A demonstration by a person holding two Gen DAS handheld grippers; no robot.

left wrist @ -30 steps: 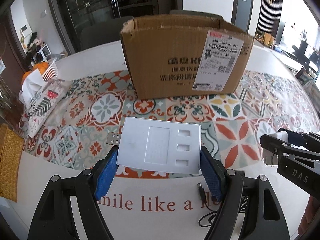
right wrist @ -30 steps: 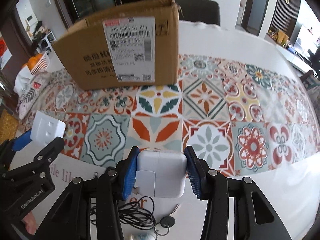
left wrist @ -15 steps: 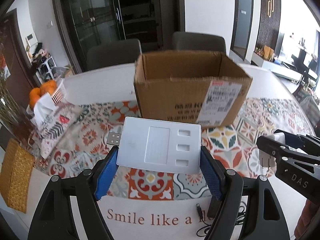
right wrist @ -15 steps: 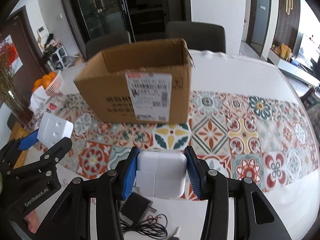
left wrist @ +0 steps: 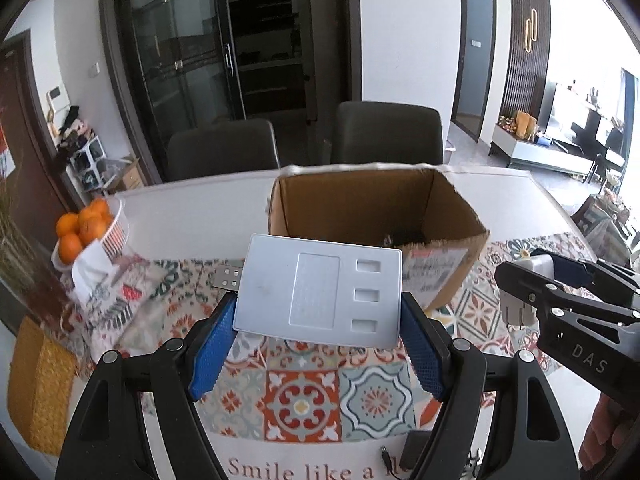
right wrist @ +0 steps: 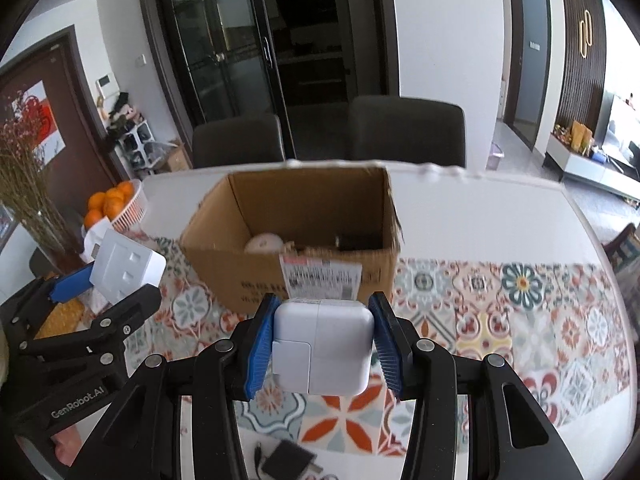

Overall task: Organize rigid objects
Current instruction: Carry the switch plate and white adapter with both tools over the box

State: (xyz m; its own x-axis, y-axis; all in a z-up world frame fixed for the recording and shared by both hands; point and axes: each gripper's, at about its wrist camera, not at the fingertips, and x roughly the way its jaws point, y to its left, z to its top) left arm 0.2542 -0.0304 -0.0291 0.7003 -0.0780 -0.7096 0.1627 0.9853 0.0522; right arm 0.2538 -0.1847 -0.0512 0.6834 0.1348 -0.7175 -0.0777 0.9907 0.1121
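- Left gripper [left wrist: 318, 312]: blue-padded fingers [left wrist: 210, 350] clamped on the two short edges of a flat white USB hub [left wrist: 320, 288]; the hub is held off the tabletop, face up, its metal USB plug sticking out at the left edge.
- Right gripper [right wrist: 322, 338]: fingers [right wrist: 260, 340] pressed against both sides of a white square power adapter [right wrist: 322, 346], also held in the air.
- Both held items sit on the near side of an open cardboard box [right wrist: 296, 248], not over its opening.
- Cardboard box stands on the patterned table runner [right wrist: 520, 320], flaps open, shipping label on the near wall. Inside: a pale rounded object [right wrist: 264, 243] at left and a dark item at right; what they are cannot be told.
- In the right wrist view the left gripper appears at far left with the hub; in the left wrist view the right gripper shows at far right, adapter prongs visible.
- On the white tabletop [right wrist: 480, 208] near the bottom edge: a small black charger [right wrist: 290, 460] with a thin cable beside it.
- Far left of the tabletop: white basket of oranges [left wrist: 86, 228], a printed tissue cover [left wrist: 116, 292] just in front of it, a woven yellow mat [left wrist: 36, 388] at the edge.
- Two dark chairs [left wrist: 386, 132] stand behind the tabletop; dried branches [right wrist: 24, 188] show at left in the right wrist view.
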